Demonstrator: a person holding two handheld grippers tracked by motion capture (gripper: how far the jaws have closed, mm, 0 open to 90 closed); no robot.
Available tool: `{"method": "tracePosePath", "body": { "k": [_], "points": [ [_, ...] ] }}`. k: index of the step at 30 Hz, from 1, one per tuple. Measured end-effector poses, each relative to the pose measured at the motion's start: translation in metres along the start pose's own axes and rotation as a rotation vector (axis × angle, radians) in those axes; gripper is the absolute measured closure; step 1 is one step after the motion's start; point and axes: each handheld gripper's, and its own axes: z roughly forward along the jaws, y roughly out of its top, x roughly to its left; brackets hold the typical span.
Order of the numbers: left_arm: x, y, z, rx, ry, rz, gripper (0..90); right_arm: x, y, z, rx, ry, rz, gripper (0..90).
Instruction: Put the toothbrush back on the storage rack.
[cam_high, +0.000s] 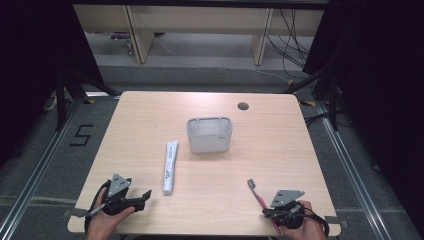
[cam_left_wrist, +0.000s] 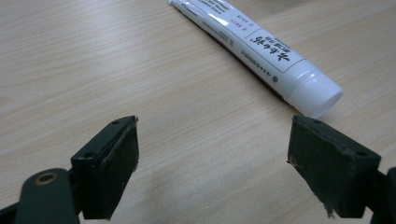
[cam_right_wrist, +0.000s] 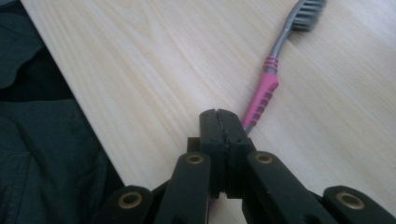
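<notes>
A white toothpaste tube lies lengthwise on the wooden table, left of a grey two-compartment holder. My left gripper rests at the front left and is open. In the left gripper view the tube's capped end sits just beyond the right jaw, with nothing between the jaws. A pink and grey toothbrush lies at the front right. My right gripper is over its handle end. Its jaws are pressed together, and the toothbrush runs out from beside them, flat on the wood.
The table has a round cable hole near its far edge. The front edge lies just under both hands. Dark fabric shows past that edge in the right gripper view. Desks and cables stand on the floor beyond.
</notes>
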Motion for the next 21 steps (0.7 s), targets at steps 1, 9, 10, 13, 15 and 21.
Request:
{"method": "tracePosePath", "body": {
  "k": [1, 9, 10, 13, 15, 21],
  "points": [
    [0.0, 0.0, 0.0, 0.0, 0.0, 0.0, 16.1, -0.002, -0.001, 0.001, -0.012, -0.006, -0.002, 90.0],
    [0.0, 0.0, 0.0, 0.004, 0.004, 0.003, 16.1, -0.018, -0.004, -0.002, 0.016, -0.033, 0.007, 90.0],
    [0.0, 0.0, 0.0, 0.004, 0.004, 0.002, 16.1, -0.019, -0.005, -0.001, 0.015, -0.043, 0.011, 90.0],
    [0.0, 0.0, 0.0, 0.001, 0.005, -0.003, 16.1, -0.021, -0.003, -0.004, 0.031, -0.045, 0.031, 90.0],
    [0.0, 0.0, 0.0, 0.001, 0.005, -0.002, 16.1, -0.024, -0.003, -0.005, 0.031, -0.046, 0.031, 90.0],
    [0.0, 0.0, 0.001, -0.007, 0.004, -0.014, 16.1, -0.027, 0.0, -0.006, 0.04, -0.061, 0.019, 90.0]
  ]
}}
